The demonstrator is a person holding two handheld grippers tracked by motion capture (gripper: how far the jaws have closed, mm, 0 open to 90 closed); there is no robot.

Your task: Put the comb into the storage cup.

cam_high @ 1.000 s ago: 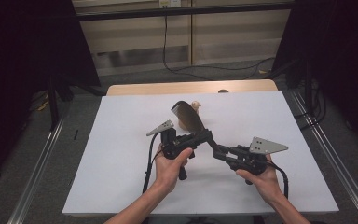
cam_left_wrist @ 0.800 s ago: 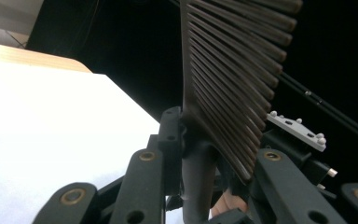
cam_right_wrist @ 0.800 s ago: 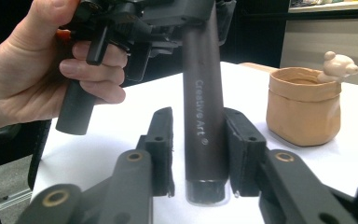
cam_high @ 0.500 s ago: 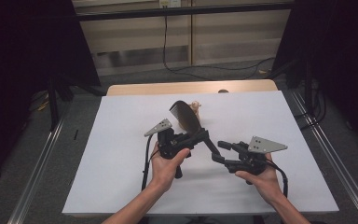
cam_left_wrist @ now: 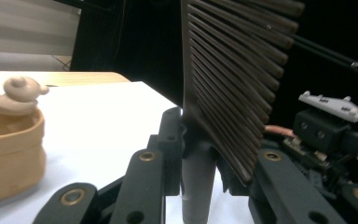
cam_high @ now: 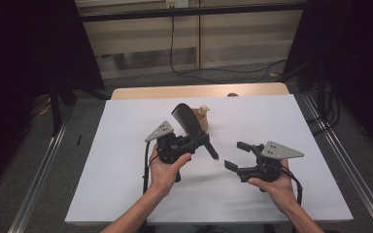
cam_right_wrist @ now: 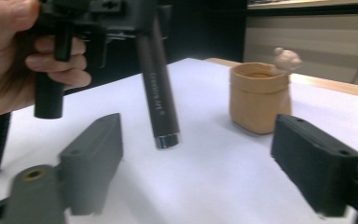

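Right gripper [cam_high: 234,155] – jaws just opened, now spread wide with nothing between them; bare white table [cam_high: 126,194] on all sides of it. Just beyond its tips hangs the comb [cam_high: 185,119] handle end, apart from both jaws. Left gripper [cam_left_wrist: 200,154] pinches the comb where the handle meets the teeth, teeth upright above it. Behind stands the tan pouch [cam_high: 202,121], well inside the table's far edge.
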